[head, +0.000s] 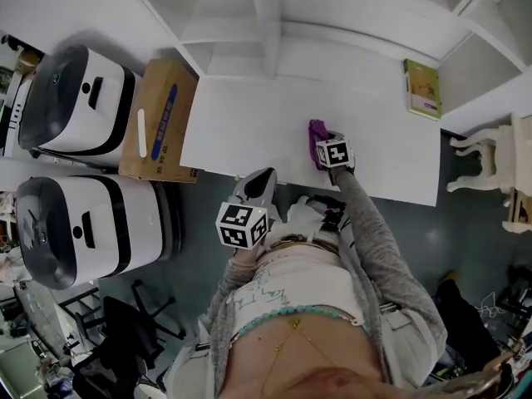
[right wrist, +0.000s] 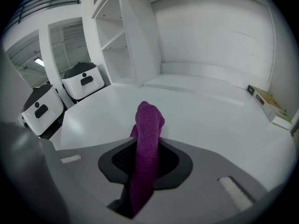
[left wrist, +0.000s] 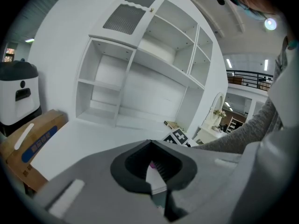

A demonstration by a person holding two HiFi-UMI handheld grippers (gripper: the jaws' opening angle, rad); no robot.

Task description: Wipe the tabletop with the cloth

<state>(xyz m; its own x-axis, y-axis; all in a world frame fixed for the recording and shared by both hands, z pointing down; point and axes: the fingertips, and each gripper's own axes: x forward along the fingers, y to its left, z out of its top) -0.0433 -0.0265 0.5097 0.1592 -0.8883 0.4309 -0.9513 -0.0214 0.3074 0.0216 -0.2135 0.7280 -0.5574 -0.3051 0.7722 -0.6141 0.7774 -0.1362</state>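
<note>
Right gripper view: purple cloth (right wrist: 148, 125), bunched upright, clamped between jaws.

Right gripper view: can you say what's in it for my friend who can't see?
The right hand-held gripper is shut on a purple cloth that sticks up between its jaws, above a white tabletop. Behind are white shelves, two white machines at the left and a book at the right.

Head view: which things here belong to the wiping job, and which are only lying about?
For the job:
- purple knitted cloth, clamped in the right gripper
- white tabletop

Lying about:
- brown cardboard box, left of the tabletop
- thin green book, at the tabletop's far right corner
- two white-and-black machines, further left
</note>
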